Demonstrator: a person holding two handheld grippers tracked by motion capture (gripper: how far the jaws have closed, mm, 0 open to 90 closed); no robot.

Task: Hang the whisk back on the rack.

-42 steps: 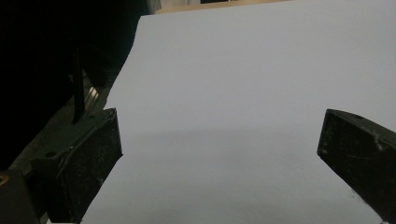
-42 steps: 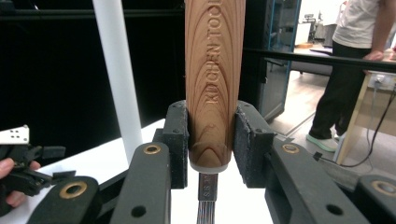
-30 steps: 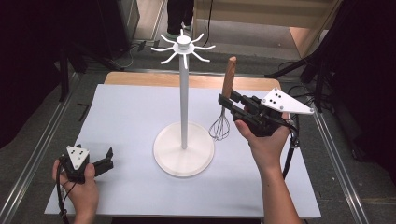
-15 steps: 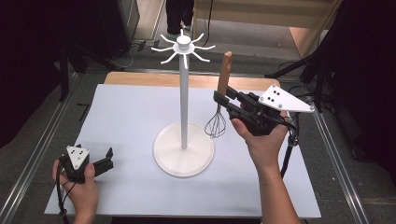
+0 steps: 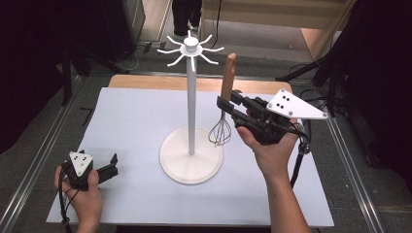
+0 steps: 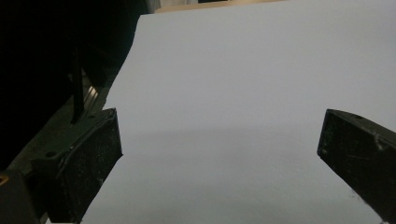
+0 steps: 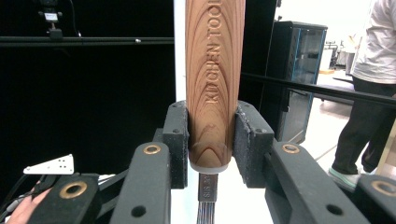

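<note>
A whisk with a wooden handle [image 5: 228, 77] and a wire head [image 5: 220, 132] hangs upright above the white mat, just right of a white stand's pole [image 5: 191, 97]. My right gripper [image 5: 226, 104] is shut on the lower end of the handle. In the right gripper view both pads [image 7: 180, 135] press the wooden handle [image 7: 215, 84], and the wire neck drops away below them. The stand has a round base [image 5: 191, 167] and a ring of hooks [image 5: 191, 48] at its top. My left gripper [image 5: 114, 164] rests at the front left of the mat, open, with bare mat between its jaws [image 6: 219, 154].
The white mat [image 5: 136, 121] covers a table with a wooden far edge [image 5: 145, 82] and metal rails [image 5: 43, 145] along both sides. A person [image 7: 369, 84] stands in the room beyond the right gripper. Dark equipment and cables lie behind the table.
My right gripper has lifted the whisk and carried it a little left, closer to the stand's pole. The left gripper has stayed where it was.
</note>
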